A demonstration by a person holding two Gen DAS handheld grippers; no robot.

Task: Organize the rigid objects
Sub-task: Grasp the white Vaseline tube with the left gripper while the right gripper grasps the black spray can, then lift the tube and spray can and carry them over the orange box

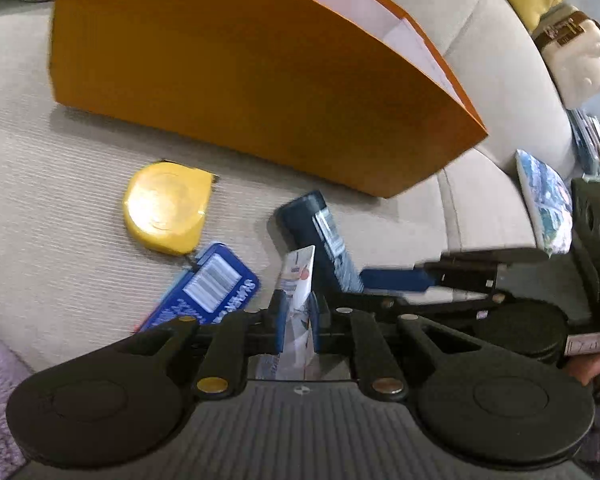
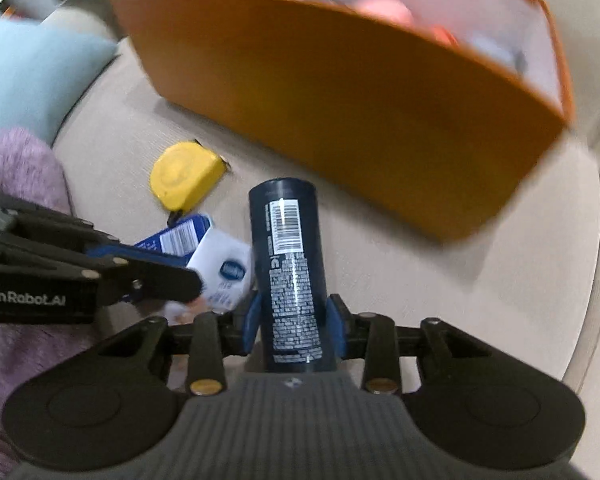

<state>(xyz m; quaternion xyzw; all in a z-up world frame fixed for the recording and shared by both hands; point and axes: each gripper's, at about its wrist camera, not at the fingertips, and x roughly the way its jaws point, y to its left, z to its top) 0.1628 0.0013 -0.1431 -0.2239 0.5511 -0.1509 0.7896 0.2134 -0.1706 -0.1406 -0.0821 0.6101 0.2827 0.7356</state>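
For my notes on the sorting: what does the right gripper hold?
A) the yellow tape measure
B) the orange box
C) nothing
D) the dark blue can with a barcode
D: the right gripper has its blue pads pressed on both sides of the dark blue can.

Dark navy cylindrical can point(image 2: 290, 276), white barcode and fine print along its side, lying lengthwise between blue jaw pads, far end toward an orange box. White flat packet point(image 1: 299, 292) with a blue oval logo, pinched upright between the other blue pads, just beside the can. Yellow tape measure point(image 1: 166, 206), rounded case lying flat on the beige sofa cushion. Blue flat pack point(image 1: 210, 286) with a white barcode label, lying just beside the tape measure. Open orange box point(image 1: 236, 64), pale inside, standing on the cushion beyond them, blurred pink and pale shapes inside.
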